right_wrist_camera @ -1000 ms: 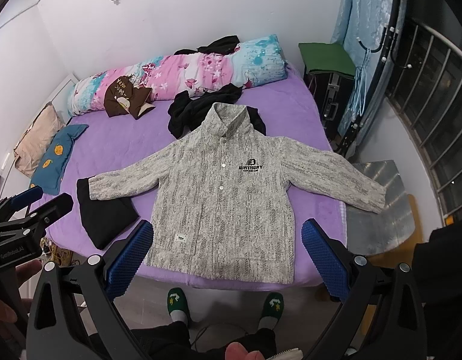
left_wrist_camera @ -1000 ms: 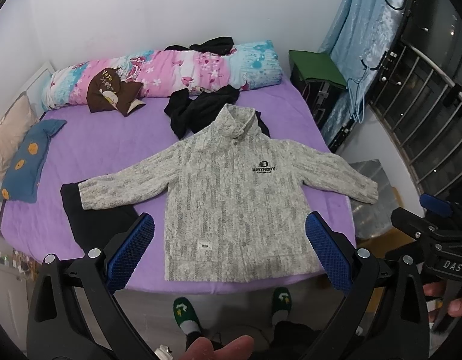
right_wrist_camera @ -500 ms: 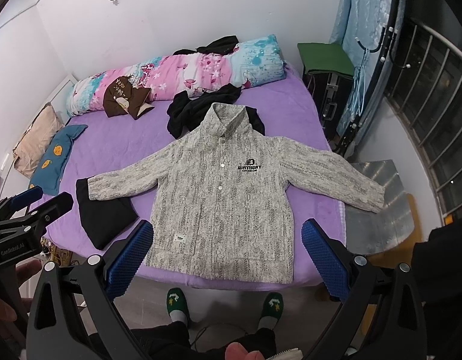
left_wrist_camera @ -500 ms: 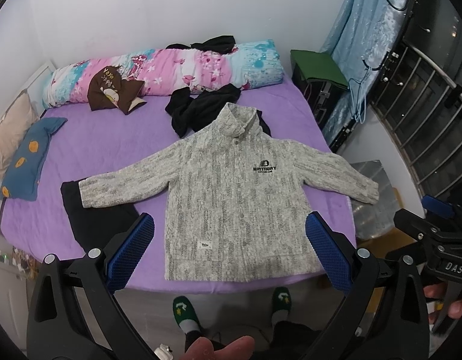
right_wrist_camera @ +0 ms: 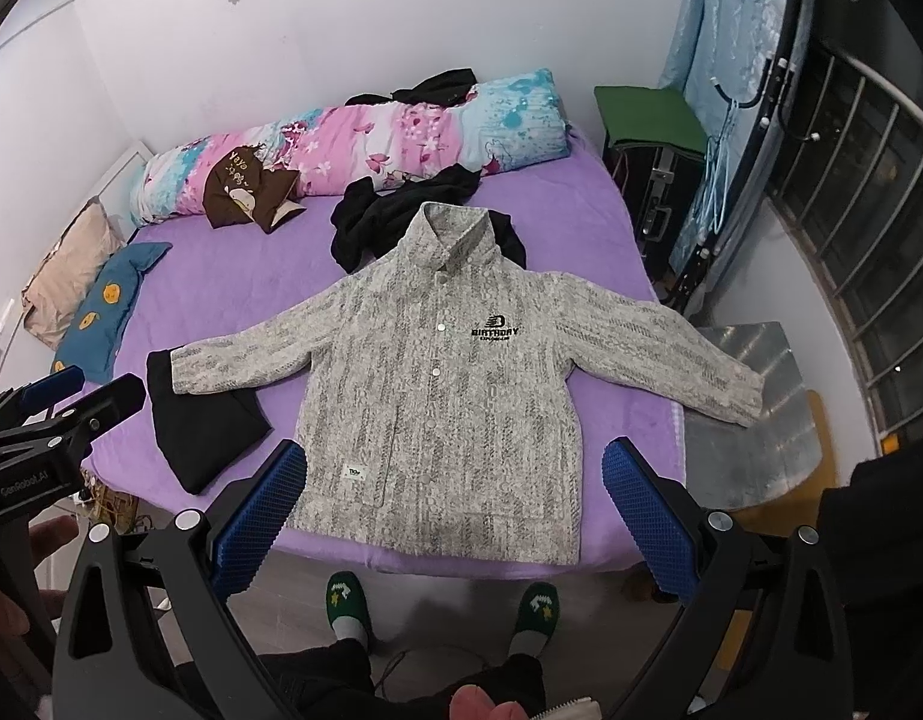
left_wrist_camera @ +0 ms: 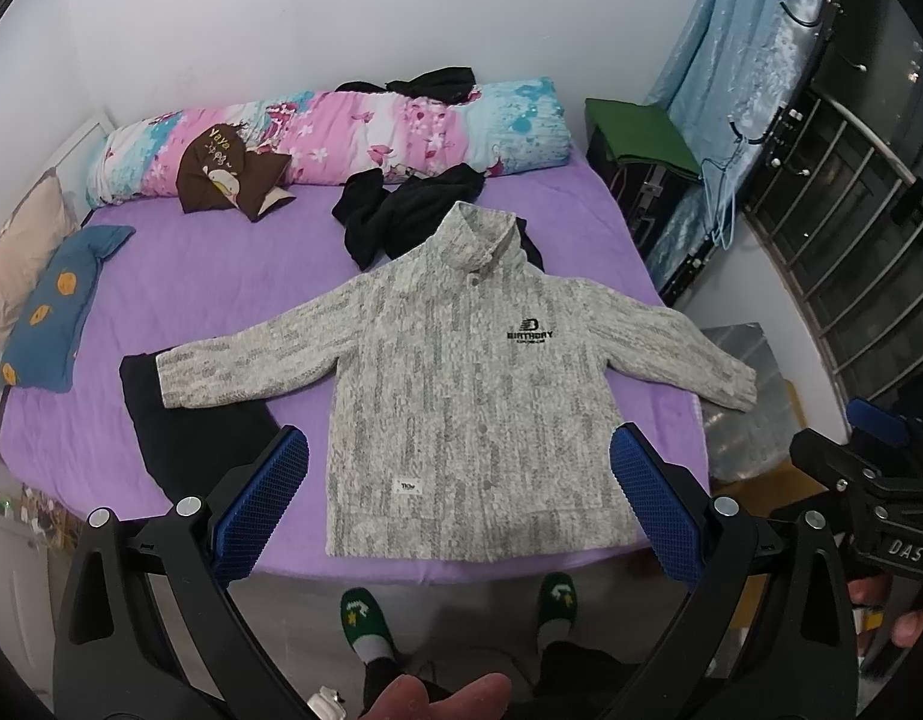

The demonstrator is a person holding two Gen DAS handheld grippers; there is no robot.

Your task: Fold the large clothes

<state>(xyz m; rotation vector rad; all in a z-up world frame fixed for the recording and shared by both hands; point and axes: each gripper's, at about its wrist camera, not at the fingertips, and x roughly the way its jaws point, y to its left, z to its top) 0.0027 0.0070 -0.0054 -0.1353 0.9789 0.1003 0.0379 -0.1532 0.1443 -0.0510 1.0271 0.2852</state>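
Closest to me, my left gripper [left_wrist_camera: 458,495] hangs above the near edge of the bed with its blue-padded fingers [left_wrist_camera: 260,507] spread wide and nothing between them; my right gripper [right_wrist_camera: 452,498] is the same, fingers [right_wrist_camera: 650,519] wide apart and empty. In the left view I can see the right gripper off at the right edge, and in the right view the left one sits at the left edge, so the two are held side by side, well apart. Below them I see two feet in green slippers [right_wrist_camera: 346,600] on the floor, just beside the bed [left_wrist_camera: 179,282]. On the purple cover, right at the near edge, the grey jacket [left_wrist_camera: 461,384] lies flat, front up, buttoned, collar pointing away from me and both sleeves stretched out to the sides. Its left sleeve end rests on a black garment [left_wrist_camera: 185,426]; its right cuff reaches over the bed's side, above a silver sheet [right_wrist_camera: 755,414] on the floor. Beyond the collar lies a crumpled black piece of clothing [left_wrist_camera: 395,216]. Farther left are a blue pillow [left_wrist_camera: 56,309] and a beige one [left_wrist_camera: 14,255]. At the wall I see a rolled flowery quilt [left_wrist_camera: 353,132] with a brown cushion [left_wrist_camera: 221,174] against it, and a green-topped box [right_wrist_camera: 650,111] in the corner by the blue curtain [right_wrist_camera: 725,36].
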